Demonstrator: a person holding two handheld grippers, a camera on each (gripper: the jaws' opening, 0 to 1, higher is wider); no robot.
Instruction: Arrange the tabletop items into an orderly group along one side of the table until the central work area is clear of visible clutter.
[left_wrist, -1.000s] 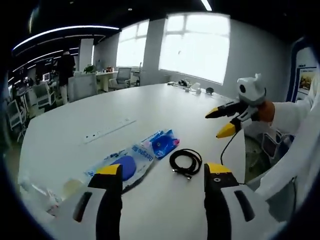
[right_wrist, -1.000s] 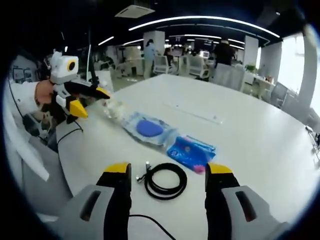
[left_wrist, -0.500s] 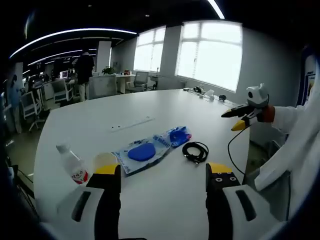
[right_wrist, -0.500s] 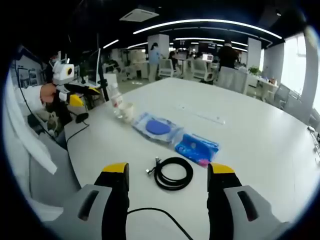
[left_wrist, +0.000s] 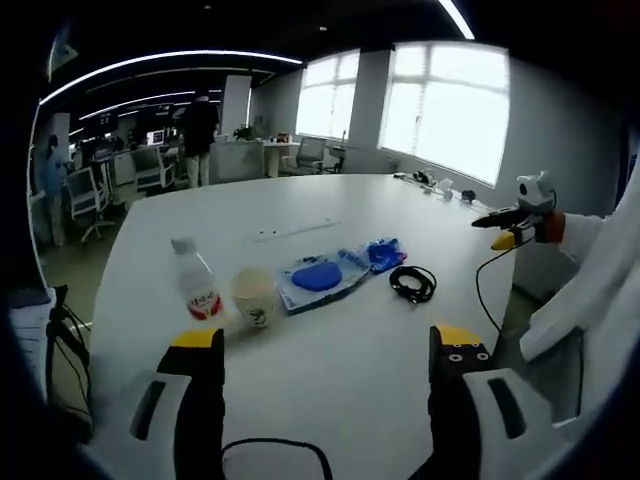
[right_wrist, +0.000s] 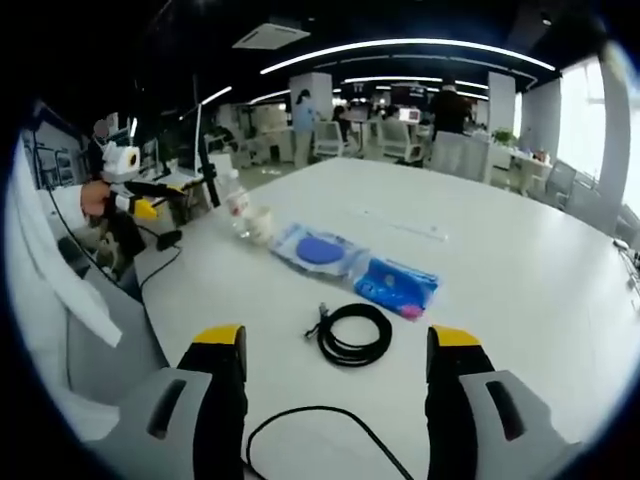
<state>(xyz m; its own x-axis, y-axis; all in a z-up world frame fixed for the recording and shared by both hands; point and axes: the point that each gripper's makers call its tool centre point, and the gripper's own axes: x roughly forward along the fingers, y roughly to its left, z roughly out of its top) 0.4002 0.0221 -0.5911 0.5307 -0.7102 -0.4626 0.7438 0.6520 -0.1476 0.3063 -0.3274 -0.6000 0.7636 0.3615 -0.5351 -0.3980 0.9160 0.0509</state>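
Left gripper view — bottle (left_wrist: 196, 291) touching paper cup (left_wrist: 254, 297) (contents unseen).

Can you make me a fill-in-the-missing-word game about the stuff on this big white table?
1. The bottle has a ____ label.
2. Right beside the bottle stands a paper ____.
3. The black cable is wound into a ____.
4. Both the left claw and the right claw are ____ and hold nothing.

Missing words: red; cup; coil; open
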